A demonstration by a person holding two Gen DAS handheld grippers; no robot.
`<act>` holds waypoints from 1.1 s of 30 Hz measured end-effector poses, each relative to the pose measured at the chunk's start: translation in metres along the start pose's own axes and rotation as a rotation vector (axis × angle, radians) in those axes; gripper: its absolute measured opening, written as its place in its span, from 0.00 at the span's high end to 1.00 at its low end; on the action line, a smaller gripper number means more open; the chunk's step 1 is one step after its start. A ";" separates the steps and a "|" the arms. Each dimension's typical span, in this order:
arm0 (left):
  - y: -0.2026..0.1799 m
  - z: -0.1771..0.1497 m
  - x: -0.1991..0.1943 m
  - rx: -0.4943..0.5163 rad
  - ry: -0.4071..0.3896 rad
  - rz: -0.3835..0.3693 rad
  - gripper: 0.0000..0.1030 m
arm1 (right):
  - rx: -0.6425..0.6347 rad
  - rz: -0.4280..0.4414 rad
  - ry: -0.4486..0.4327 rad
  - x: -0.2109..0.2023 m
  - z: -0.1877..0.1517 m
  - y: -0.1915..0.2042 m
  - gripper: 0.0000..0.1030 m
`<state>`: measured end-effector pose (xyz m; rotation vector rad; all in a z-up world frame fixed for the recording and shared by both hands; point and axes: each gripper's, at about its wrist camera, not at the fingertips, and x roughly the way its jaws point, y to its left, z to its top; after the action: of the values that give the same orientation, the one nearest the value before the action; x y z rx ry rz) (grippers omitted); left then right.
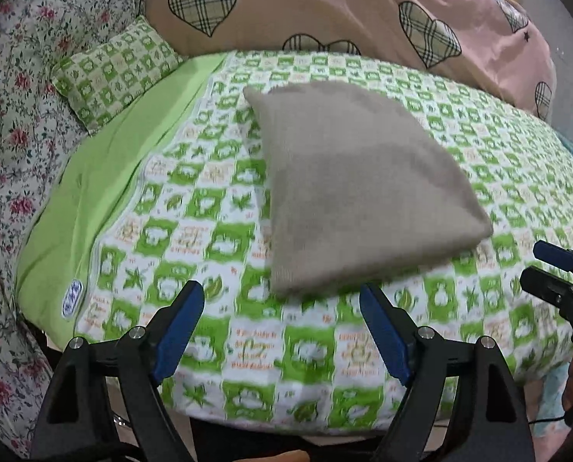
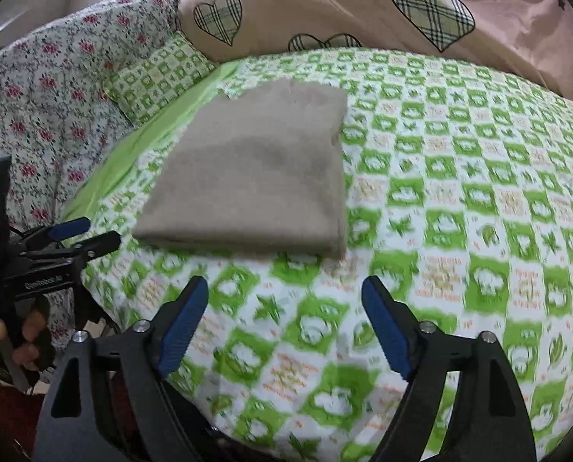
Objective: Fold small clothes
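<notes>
A grey-brown cloth (image 1: 359,181) lies folded into a flat rectangle on the green-and-white checked bedsheet (image 1: 217,231). The same folded cloth (image 2: 259,177) appears in the right wrist view, left of centre. My left gripper (image 1: 282,300) hovers just short of the cloth's near edge, jaws wide apart, nothing between its blue pads. The right gripper (image 2: 284,296) stands open too, a little back from the cloth's near right corner, holding nothing. Each gripper shows at the edge of the other's view: the right gripper (image 1: 552,273) and the left gripper (image 2: 82,235).
A pink duvet with plaid hearts (image 1: 325,7) is heaped along the far side. A floral quilt (image 1: 17,123) lies on the left, with a small green checked pillow (image 1: 113,73) beside it. A person's hand (image 2: 20,342) grips the left tool's handle.
</notes>
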<state>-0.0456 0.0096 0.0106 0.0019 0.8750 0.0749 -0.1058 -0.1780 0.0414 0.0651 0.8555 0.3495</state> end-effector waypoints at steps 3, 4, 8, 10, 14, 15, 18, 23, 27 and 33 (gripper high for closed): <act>-0.004 0.009 0.000 0.007 -0.010 0.029 0.19 | -0.029 0.004 -0.008 0.002 0.011 0.005 0.15; -0.005 0.011 0.001 0.013 -0.010 0.044 0.19 | -0.041 0.001 -0.009 0.004 0.015 0.007 0.15; -0.012 0.016 0.008 0.039 0.015 0.080 0.19 | -0.066 -0.013 -0.001 0.010 0.026 0.012 0.13; -0.013 0.018 0.010 0.034 0.022 0.076 0.19 | -0.062 -0.006 0.017 0.016 0.030 0.012 0.13; -0.017 0.024 0.014 0.035 0.017 0.069 0.19 | -0.056 0.006 0.041 0.026 0.035 0.013 0.13; -0.017 0.026 0.015 0.036 0.015 0.067 0.19 | -0.055 0.005 0.046 0.029 0.037 0.013 0.13; -0.018 0.031 0.018 0.032 0.010 0.062 0.19 | -0.047 0.005 0.051 0.035 0.041 0.012 0.13; -0.015 0.039 0.023 0.009 0.003 0.050 0.19 | -0.015 0.013 0.053 0.043 0.053 0.005 0.13; -0.010 0.043 0.024 -0.011 -0.005 0.019 0.19 | 0.005 0.019 0.055 0.047 0.060 0.003 0.13; 0.001 0.052 0.028 -0.044 -0.003 0.001 0.19 | 0.032 0.023 0.047 0.055 0.074 -0.005 0.13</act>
<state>0.0126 0.0137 0.0226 -0.0390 0.8699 0.0949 -0.0158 -0.1583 0.0488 0.0973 0.9072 0.3604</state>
